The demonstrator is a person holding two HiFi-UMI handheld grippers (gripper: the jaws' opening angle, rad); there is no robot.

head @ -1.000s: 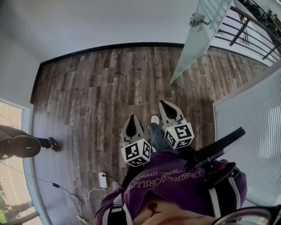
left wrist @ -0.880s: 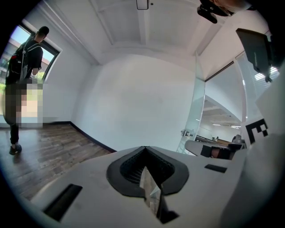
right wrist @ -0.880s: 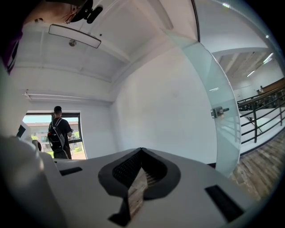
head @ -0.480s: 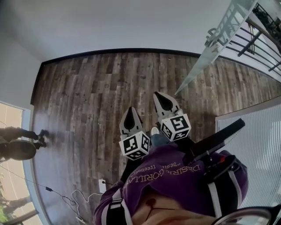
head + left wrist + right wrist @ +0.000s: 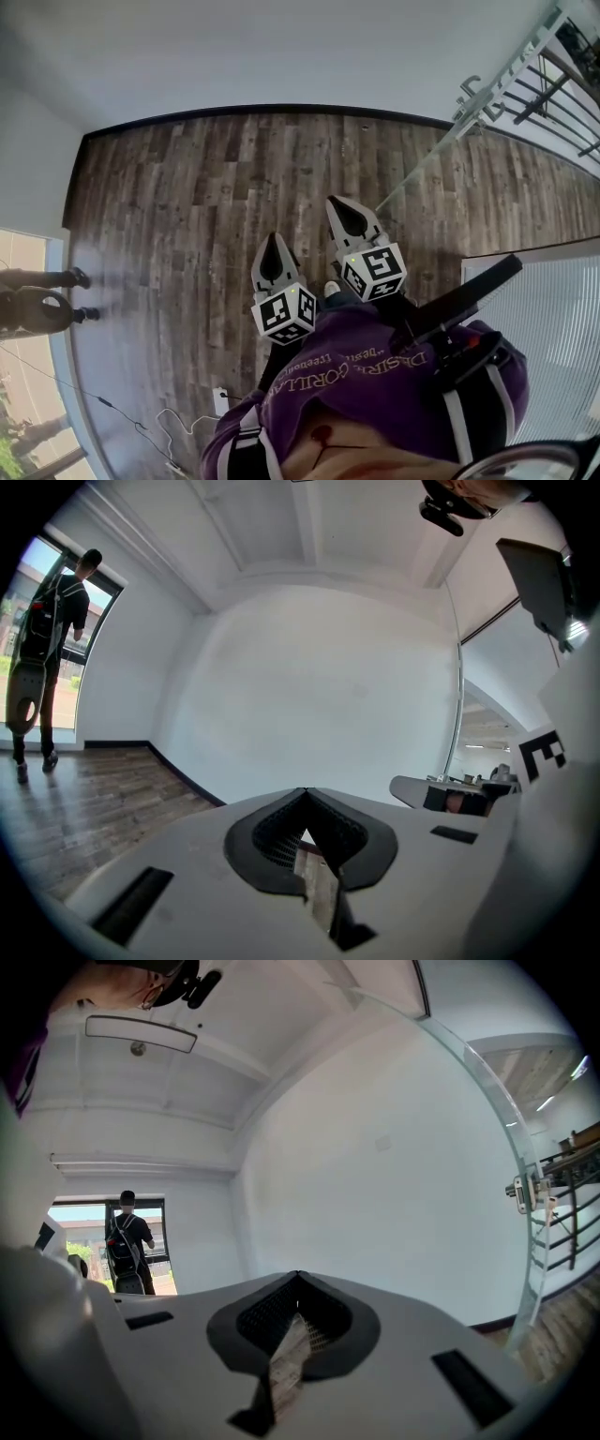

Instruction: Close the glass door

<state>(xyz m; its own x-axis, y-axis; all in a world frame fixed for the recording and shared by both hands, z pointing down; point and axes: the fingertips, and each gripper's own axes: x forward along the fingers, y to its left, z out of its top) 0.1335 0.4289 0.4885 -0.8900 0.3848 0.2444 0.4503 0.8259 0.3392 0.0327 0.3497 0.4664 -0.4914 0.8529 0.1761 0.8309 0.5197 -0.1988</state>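
Since a second ago the glass door (image 5: 427,157) has narrowed in your head view to a thin, nearly edge-on pane at the upper right. Its metal handle (image 5: 472,97) sits closer to the top corner. Your left gripper (image 5: 270,242) and right gripper (image 5: 333,206) both have their jaws pressed together, empty, above the dark wood-plank floor (image 5: 187,206). The door stands ahead and to the right of your right gripper, well apart.

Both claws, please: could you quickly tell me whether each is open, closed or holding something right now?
Left claw: closed, holding nothing.
Right claw: closed, holding nothing.
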